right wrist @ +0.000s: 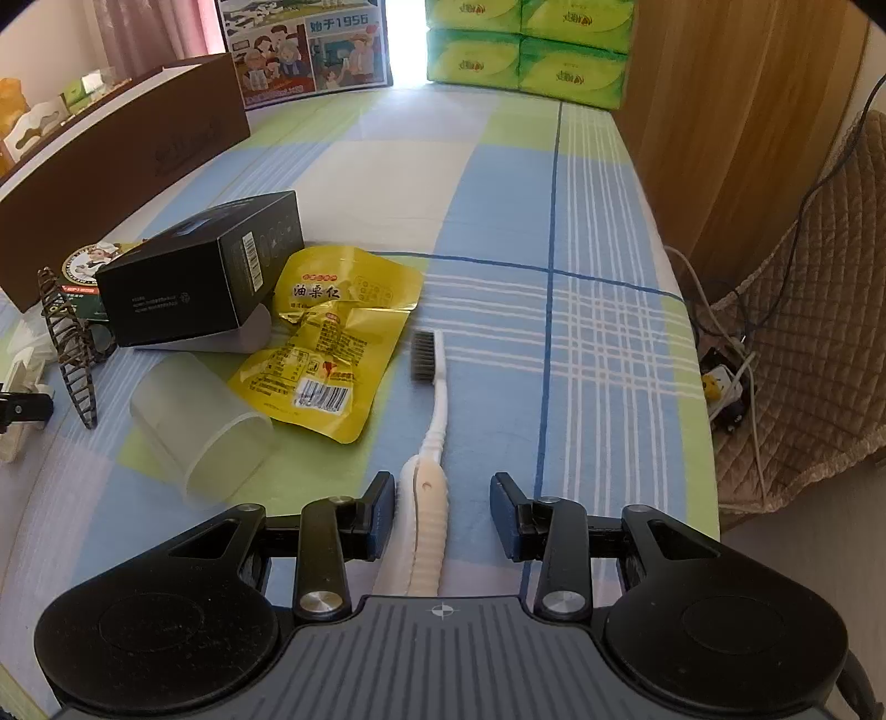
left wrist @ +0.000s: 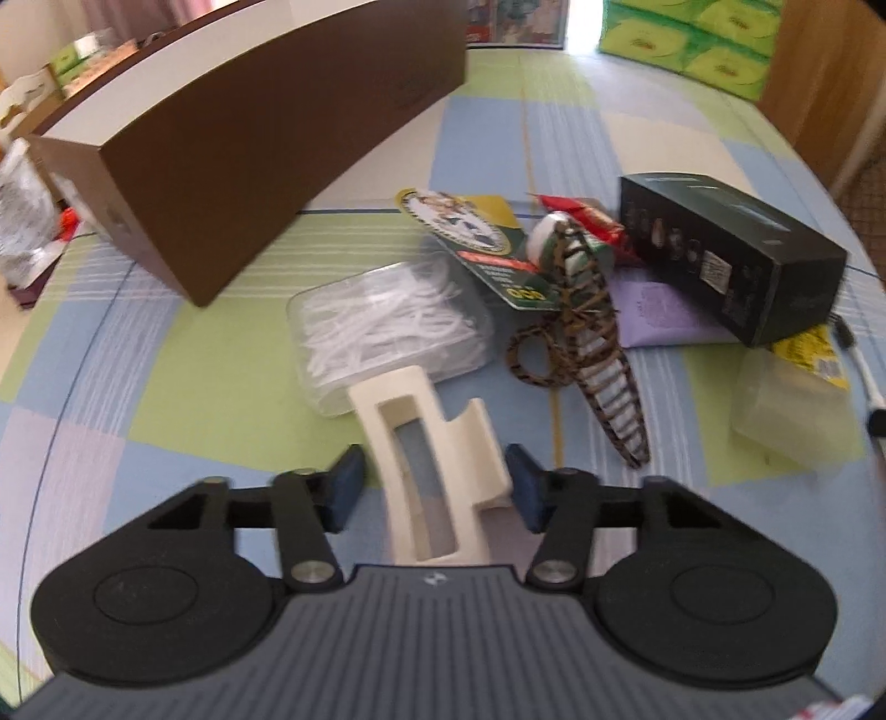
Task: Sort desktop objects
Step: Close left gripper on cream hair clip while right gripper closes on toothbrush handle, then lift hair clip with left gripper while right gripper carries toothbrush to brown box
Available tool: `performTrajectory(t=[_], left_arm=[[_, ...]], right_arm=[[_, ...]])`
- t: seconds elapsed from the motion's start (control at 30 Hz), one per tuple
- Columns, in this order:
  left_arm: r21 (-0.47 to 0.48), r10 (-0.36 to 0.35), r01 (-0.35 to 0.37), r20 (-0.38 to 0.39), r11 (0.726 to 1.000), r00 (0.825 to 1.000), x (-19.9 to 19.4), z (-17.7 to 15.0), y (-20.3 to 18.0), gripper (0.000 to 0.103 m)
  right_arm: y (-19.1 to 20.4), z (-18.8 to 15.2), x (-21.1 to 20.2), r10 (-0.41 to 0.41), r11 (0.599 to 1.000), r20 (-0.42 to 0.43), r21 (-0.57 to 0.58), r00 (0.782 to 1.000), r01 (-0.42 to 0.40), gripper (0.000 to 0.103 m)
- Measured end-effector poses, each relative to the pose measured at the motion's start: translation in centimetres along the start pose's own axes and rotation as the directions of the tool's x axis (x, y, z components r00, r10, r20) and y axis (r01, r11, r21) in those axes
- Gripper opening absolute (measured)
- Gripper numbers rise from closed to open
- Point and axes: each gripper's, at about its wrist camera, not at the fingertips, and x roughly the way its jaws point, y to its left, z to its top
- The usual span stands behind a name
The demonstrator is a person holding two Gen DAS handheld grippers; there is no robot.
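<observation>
A cream hair claw clip [left wrist: 437, 471] lies on the checked tablecloth, and my left gripper [left wrist: 434, 487] is shut on it, a blue pad against each side. Just beyond it are a clear box of white floss picks [left wrist: 387, 332] and a striped brown hair clip [left wrist: 598, 343]. In the right wrist view, a white toothbrush [right wrist: 437, 399] points away from me with dark bristles at its far end. Its handle lies between the fingers of my right gripper [right wrist: 443, 515]. The handle is close to the left pad, with a gap to the right pad, so this gripper is open.
A long brown box [left wrist: 249, 138] stands at the back left. A black carton [right wrist: 205, 277], yellow snack packets [right wrist: 332, 343], a frosted cup [right wrist: 205, 432] on its side and a green packet [left wrist: 476, 232] crowd the middle. Green tissue packs [right wrist: 526, 50] sit at the far edge.
</observation>
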Motion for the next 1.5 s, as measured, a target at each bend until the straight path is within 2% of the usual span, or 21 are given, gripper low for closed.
performTrajectory(t=[0.2,0.33,0.43,0.47,0.5,0.53,0.63,0.87,1.1,1.23,1.5], left_arm=[[0.074,-0.028,0.028,-0.005,0.997,1.000,-0.6,-1.0,1.2,0.041],[0.027,-0.057,0.058,-0.018,0.998,0.998,-0.7,-1.3,2.0,0.041],[0.034,-0.052,0.053,-0.018,0.998,0.998,-0.7,-1.2,1.6,0.041],[0.033,-0.053,0.054,-0.020,0.998,0.998,-0.7,-1.1,1.5,0.041],[0.030,-0.054,0.055,-0.021,0.998,0.998,-0.7,-1.1,1.3,0.041],[0.027,-0.057,0.058,-0.022,0.998,0.998,-0.7,-1.0,1.2,0.040],[0.020,-0.078,0.079,-0.021,0.997,0.997,-0.9,-1.2,0.9,0.039],[0.006,-0.125,0.125,-0.016,0.992,0.992,-1.9,-1.7,0.2,0.039],[0.007,-0.149,0.149,0.045,0.989,0.988,-5.3,-1.1,0.2,0.039],[0.006,-0.156,0.156,0.086,0.988,0.984,-7.4,-0.2,0.4,0.039],[-0.010,-0.157,0.161,0.164,0.987,0.974,-10.9,1.6,1.5,0.039]], right_arm=[[0.4,-0.1,0.1,-0.022,0.999,0.010,-0.026,1.000,0.022,0.038],[0.4,-0.2,0.2,-0.027,0.999,0.018,-0.034,0.999,0.028,0.039],[0.3,-0.1,0.3,-0.021,0.999,0.012,-0.041,1.000,0.021,0.038],[0.3,0.0,0.3,-0.017,0.999,0.009,-0.041,1.000,0.018,0.038],[0.4,0.0,0.3,-0.015,0.999,0.004,-0.048,1.000,0.015,0.031],[0.5,0.0,0.2,-0.011,0.998,-0.001,-0.055,1.000,0.011,0.017],[0.9,-0.3,0.0,-0.009,0.997,-0.014,-0.079,1.000,0.007,0.017],[0.3,-1.3,-1.7,0.051,0.999,-0.046,0.005,0.998,-0.051,0.017],[1.0,-0.1,-5.9,0.102,0.995,0.024,0.003,0.994,-0.102,0.017],[2.5,1.7,-8.3,0.180,0.984,0.075,-0.033,0.981,-0.178,0.017],[7.4,5.2,-9.9,0.357,0.931,0.108,-0.128,0.928,-0.343,0.017]])
